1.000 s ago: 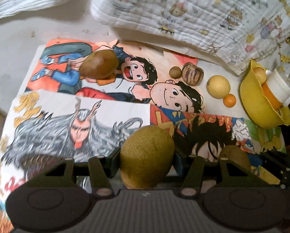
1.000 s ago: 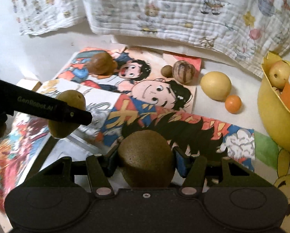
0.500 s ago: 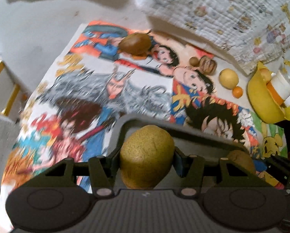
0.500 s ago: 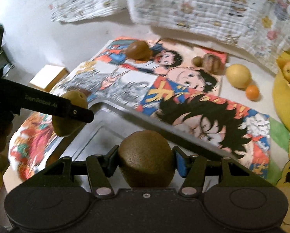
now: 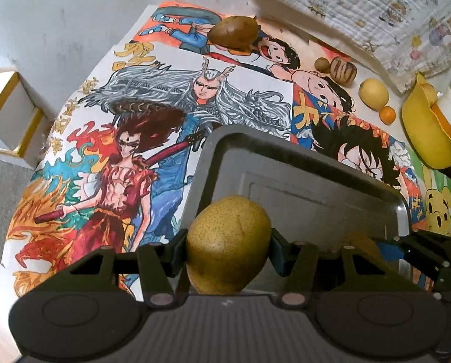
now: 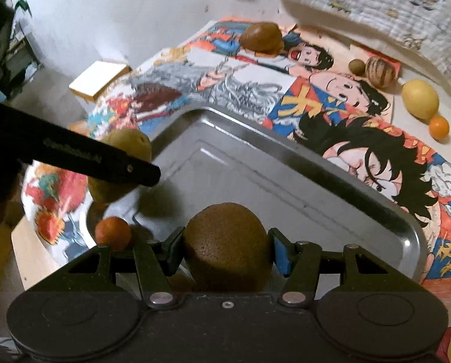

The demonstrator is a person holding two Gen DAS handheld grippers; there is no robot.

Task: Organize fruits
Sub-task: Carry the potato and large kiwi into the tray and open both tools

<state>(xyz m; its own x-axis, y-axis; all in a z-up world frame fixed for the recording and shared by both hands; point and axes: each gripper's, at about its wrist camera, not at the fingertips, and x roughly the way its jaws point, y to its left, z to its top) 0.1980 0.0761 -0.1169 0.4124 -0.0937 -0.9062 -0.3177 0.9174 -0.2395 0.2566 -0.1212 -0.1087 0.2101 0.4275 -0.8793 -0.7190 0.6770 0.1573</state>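
My left gripper [image 5: 227, 249] is shut on a speckled yellow-green pear [image 5: 228, 243] and hangs over the near left part of a metal tray [image 5: 331, 163]. From the right wrist view that same pear [image 6: 119, 166] shows at the left, clamped behind a black finger [image 6: 110, 163]. My right gripper [image 6: 227, 251] is shut on a brown rough-skinned fruit [image 6: 227, 246] above the tray [image 6: 316, 157]. A small orange fruit [image 6: 113, 233] lies in the tray's near left corner.
Cartoon posters [image 5: 134, 127] cover the surface. At the far side lie a brown fruit [image 5: 234, 31], a small round fruit [image 5: 321, 64], a striped fruit [image 5: 342, 71], a yellow fruit [image 5: 373, 93] and a small orange [image 5: 387, 114]. A yellow bowl [image 5: 428, 139] stands right; white boxes [image 5: 11, 118] left.
Both grippers have drawn back toward the near side with their fruits, so the metal tray has come into view beneath them. The grips have not changed.
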